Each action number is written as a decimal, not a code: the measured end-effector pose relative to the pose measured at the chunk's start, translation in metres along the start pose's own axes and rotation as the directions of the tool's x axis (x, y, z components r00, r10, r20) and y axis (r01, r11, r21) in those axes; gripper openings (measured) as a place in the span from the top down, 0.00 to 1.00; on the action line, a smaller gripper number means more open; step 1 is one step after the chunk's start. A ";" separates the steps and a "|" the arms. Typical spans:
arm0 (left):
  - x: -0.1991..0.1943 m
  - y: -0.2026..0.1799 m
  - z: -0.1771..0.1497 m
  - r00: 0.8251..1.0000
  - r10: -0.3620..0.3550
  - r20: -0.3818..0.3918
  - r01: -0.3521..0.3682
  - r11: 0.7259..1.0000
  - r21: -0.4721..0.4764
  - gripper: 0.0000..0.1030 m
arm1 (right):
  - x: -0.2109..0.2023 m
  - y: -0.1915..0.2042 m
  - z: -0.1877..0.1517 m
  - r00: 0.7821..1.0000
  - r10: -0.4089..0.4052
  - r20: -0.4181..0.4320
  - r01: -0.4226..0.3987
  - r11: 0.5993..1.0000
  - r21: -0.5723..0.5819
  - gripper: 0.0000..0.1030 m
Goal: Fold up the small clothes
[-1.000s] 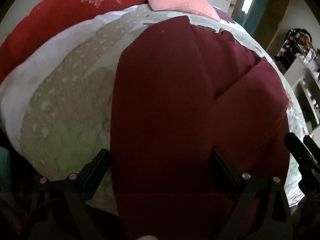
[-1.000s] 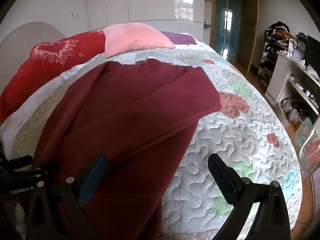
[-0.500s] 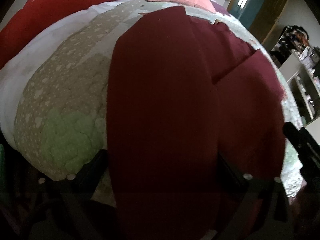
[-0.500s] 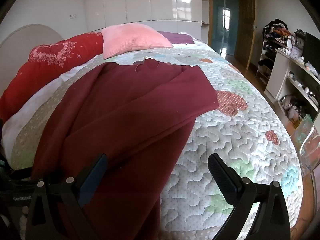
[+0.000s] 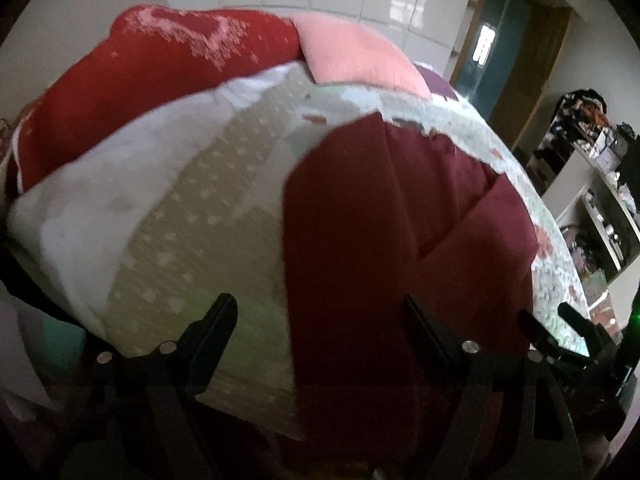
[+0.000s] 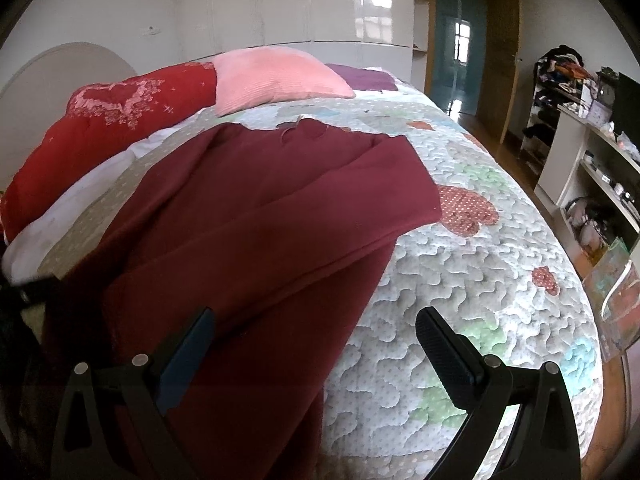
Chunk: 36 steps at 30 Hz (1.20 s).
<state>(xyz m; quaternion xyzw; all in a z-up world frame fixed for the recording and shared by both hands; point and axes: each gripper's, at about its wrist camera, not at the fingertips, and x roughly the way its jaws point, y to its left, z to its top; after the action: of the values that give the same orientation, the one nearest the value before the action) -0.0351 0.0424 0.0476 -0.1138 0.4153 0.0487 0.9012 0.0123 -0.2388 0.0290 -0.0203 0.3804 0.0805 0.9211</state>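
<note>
Daylight bounces off the glossy wardrobe doors (image 6: pixel 360 4) as white glare, the right wrist view is pretty bright and sharp, the left wrist view is dimmer and smeared with motion blur, and both bulge fisheye-style with black vignetted corners and shadowy bottom edges.

Both cameras ride on hand-held grippers at the near edge of the bed, looking forward and down along their fingers. The left wrist view sits close over the quilt (image 5: pixel 192 216), near its left side, facing the red cushion (image 5: pixel 152 72); it is blurred, so finer detail is unsure. The right wrist view looks from further right, toward the doorway (image 6: pixel 460 64). Both share the maroon garment (image 6: pixel 256 216), pink pillow (image 6: pixel 272 72) and shelves (image 6: pixel 592 168).
</note>
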 end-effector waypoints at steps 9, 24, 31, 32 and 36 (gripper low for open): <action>-0.004 0.035 0.005 0.999 0.035 0.021 -0.033 0.998 -0.058 0.19 | 0.002 0.020 0.012 0.991 0.133 -0.028 -0.135 0.984 -0.112 0.02; 0.012 0.063 -0.004 1.000 0.024 -0.012 -0.025 0.995 -0.100 0.19 | 0.024 0.105 -0.007 0.954 0.250 -0.163 -0.298 0.822 -0.486 0.15; 0.021 0.063 -0.007 0.999 0.023 -0.046 -0.028 0.993 -0.115 0.19 | 0.052 0.106 -0.009 0.954 0.238 -0.184 -0.300 0.796 -0.525 0.28; 0.020 0.061 -0.007 0.999 0.020 -0.049 -0.025 0.993 -0.113 0.19 | 0.053 0.108 -0.009 0.947 0.253 -0.199 -0.321 0.791 -0.521 0.42; 0.014 0.053 -0.007 0.999 0.028 -0.042 -0.032 0.995 -0.095 0.19 | 0.050 0.111 -0.003 0.917 0.313 -0.247 -0.397 0.768 -0.503 0.57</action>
<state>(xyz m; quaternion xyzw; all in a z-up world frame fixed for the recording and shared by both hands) -0.0402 0.0920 0.0238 -0.1514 0.4323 0.0797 0.8854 0.0273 -0.1234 -0.0059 -0.2141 0.4060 0.3560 0.8140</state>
